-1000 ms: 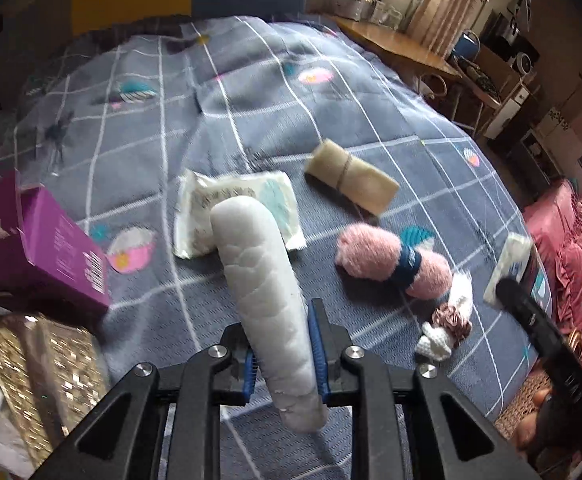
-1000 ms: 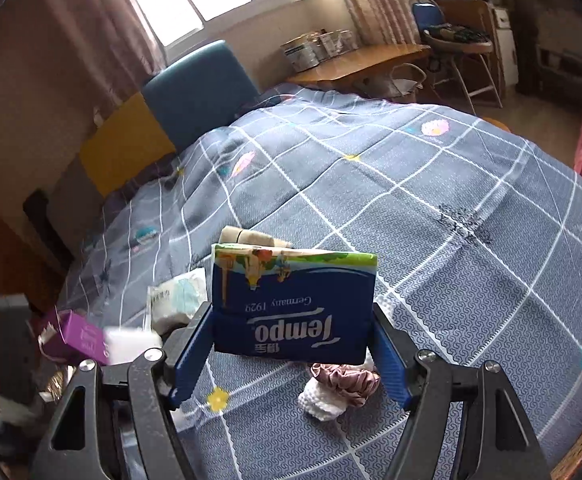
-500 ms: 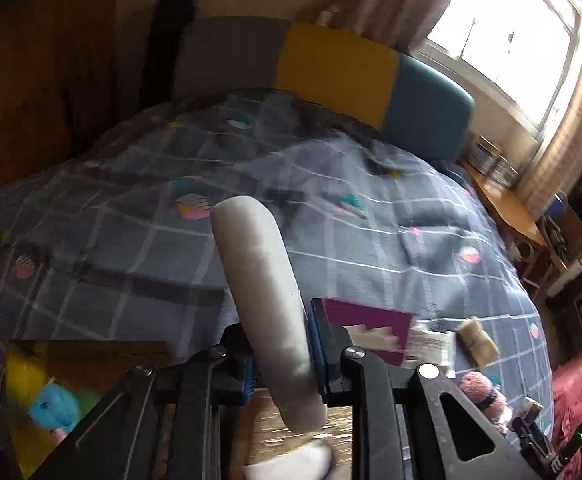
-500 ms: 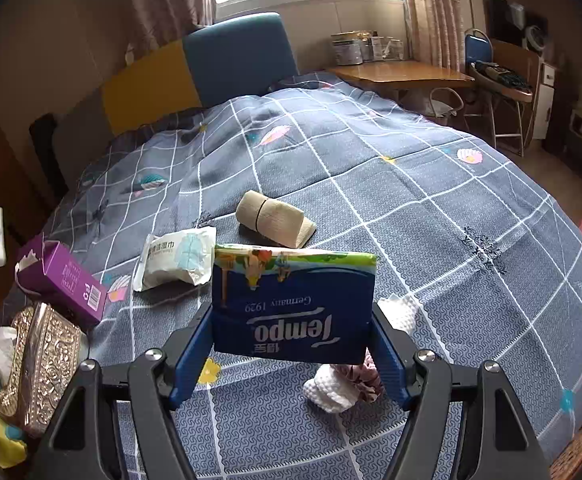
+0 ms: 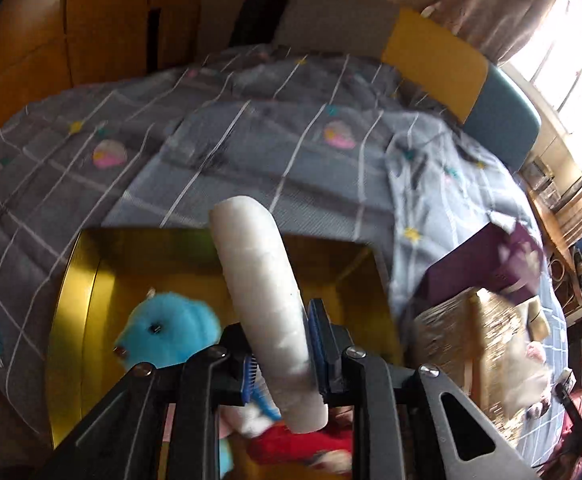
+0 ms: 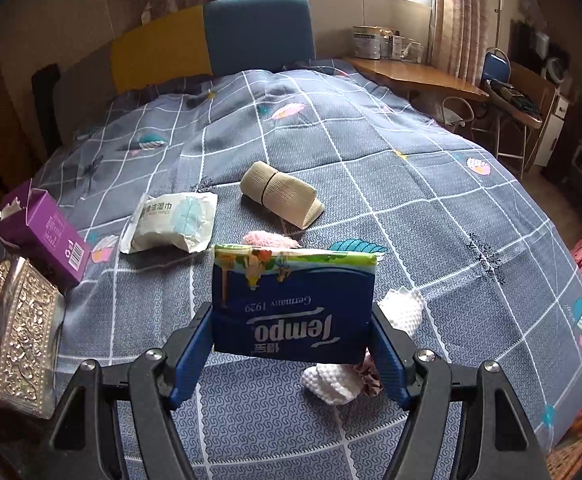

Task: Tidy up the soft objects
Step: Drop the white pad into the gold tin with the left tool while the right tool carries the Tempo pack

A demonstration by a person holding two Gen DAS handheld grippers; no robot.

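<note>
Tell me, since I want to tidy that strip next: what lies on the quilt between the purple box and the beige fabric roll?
In the right wrist view, a white wet-wipes pack lies between the purple box and the beige fabric roll.

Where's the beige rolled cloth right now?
In the right wrist view the beige rolled cloth lies on the bedspread near the middle, just right of the white wipes pack and beyond the held Tempo tissue pack.
</note>
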